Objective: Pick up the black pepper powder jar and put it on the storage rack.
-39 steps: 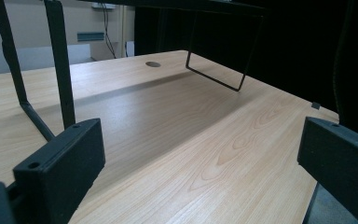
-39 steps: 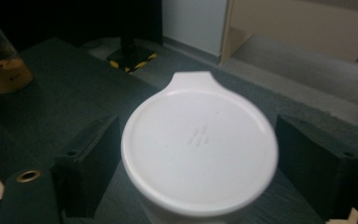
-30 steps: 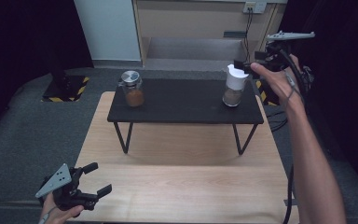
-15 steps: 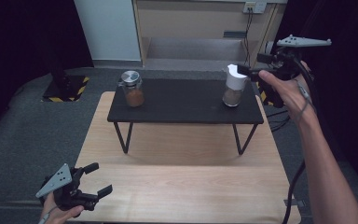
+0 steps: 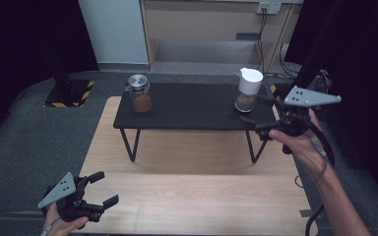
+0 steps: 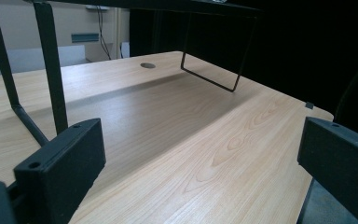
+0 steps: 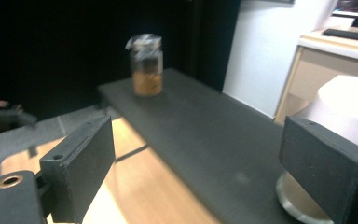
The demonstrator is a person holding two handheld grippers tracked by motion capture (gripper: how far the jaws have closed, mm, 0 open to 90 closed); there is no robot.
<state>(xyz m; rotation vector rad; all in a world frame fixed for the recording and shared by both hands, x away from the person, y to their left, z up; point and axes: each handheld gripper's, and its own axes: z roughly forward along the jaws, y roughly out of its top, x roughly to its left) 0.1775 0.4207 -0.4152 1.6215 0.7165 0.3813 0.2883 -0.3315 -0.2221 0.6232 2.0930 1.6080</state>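
White-lidded jar point(image 7: 349, 140) sits half hidden behind the released, narrowing right gripper point(image 7: 196, 158).

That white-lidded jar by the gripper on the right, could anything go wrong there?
Possibly. The white-lidded jar stands near the right end of the black shelf, and the open right gripper is close beside it, its jaws just having been closing with nothing between them. A sideways bump might tip the jar or push it off the edge.

A black shelf point(image 5: 192, 108) is standing on the wooden tabletop point(image 5: 187, 196), carrying a glass jar point(image 5: 140, 93) and a white-lidded jar point(image 5: 247, 90).
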